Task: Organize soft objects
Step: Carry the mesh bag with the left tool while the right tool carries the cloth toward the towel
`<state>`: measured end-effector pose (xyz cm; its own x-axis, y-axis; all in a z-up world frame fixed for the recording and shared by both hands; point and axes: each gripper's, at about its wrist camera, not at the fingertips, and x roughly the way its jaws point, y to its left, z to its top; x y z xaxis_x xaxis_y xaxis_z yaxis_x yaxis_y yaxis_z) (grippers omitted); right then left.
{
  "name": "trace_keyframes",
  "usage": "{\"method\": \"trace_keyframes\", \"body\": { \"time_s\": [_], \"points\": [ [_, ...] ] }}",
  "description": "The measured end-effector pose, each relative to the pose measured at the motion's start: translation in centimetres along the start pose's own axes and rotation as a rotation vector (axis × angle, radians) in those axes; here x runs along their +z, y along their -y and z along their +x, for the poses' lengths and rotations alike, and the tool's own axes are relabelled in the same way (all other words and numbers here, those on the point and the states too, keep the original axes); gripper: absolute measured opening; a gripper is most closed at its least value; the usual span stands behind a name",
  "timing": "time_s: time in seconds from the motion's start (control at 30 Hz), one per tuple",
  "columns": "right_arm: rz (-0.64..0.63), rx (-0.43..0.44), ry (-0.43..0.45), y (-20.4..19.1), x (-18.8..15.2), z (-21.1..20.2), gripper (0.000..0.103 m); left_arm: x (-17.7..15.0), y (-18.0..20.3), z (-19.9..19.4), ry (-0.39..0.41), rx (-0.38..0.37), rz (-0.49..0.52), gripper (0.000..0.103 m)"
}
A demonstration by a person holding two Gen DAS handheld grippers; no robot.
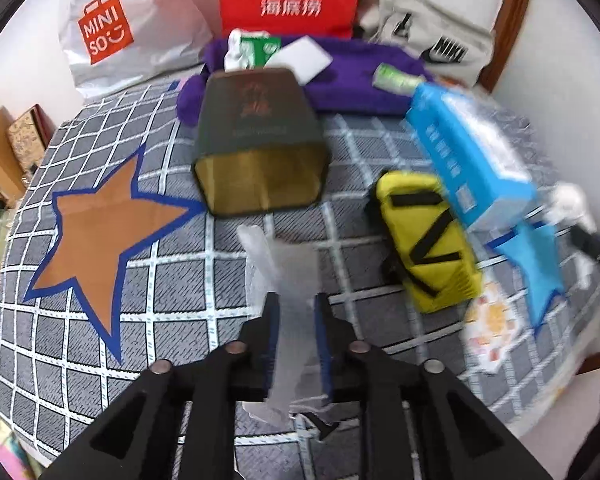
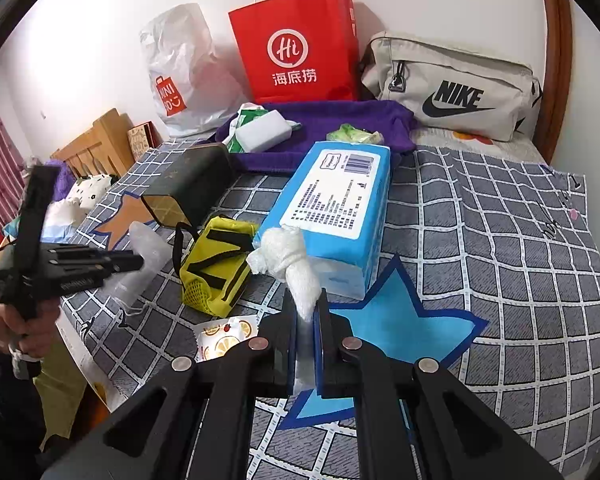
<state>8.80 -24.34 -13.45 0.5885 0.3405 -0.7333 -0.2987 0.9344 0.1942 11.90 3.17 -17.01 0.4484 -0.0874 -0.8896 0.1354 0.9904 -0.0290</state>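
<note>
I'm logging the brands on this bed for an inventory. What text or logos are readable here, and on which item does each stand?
"MINISO": white plastic bag, on its orange patch.
"Hi" above "海底捞": red paper bag.
"NIKE" with swoosh: beige waist bag.
Blue tissue pack: white label with barcode, print too small to read.
Dark box: reddish mark, too blurred to read.
Yellow pouch: black stripes only, no text.

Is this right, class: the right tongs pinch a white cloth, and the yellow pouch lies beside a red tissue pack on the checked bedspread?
One detail is wrong: the tissue pack is blue, not red, as the right wrist view shows. The rest stands: the right tongs pinch the white cloth, and the yellow pouch lies beside the pack on the checked bedspread.
</note>
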Motion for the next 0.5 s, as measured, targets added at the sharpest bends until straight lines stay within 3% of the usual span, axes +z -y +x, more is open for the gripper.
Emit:
{"method": "trace_keyframes", "body": {
  "time_s": [0.07, 0.17, 0.27, 0.33, 0.47, 0.5],
  "points": [
    [0.004, -0.003, -0.002, 0.2, -0.1, 0.1, 0.007, -0.3, -0.1, 0.8, -0.018, 0.036, 0.002, 0.026],
    [0.008, -0.005, -0.014, 0.3, -0.3, 0.4, 0.007, -0.5, -0.1, 1.0, -0.013, 0.064, 0.023, 0.046],
    [0.011, -0.004, -0.027, 0.4, -0.4, 1.0, 0.007, -0.7, 0.0, 1.2, -0.015, 0.049, 0.031, 0.052],
    [0.010, 0.001, -0.035, 0.3, -0.4, 1.3, 0.007, -0.8, 0.4, 1.4, -0.015, 0.041, 0.050, 0.066],
    [0.004, 0.004, -0.050, 0.1, -0.3, 2.0, 0.007, -0.7, 0.7, 1.6, 0.000, 0.038, 0.064, 0.067],
    [0.006, 0.005, -0.051, 0.1, -0.3, 2.1, 0.007, -0.7, 0.6, 1.6, 0.005, 0.033, 0.063, 0.057]
  ]
}}
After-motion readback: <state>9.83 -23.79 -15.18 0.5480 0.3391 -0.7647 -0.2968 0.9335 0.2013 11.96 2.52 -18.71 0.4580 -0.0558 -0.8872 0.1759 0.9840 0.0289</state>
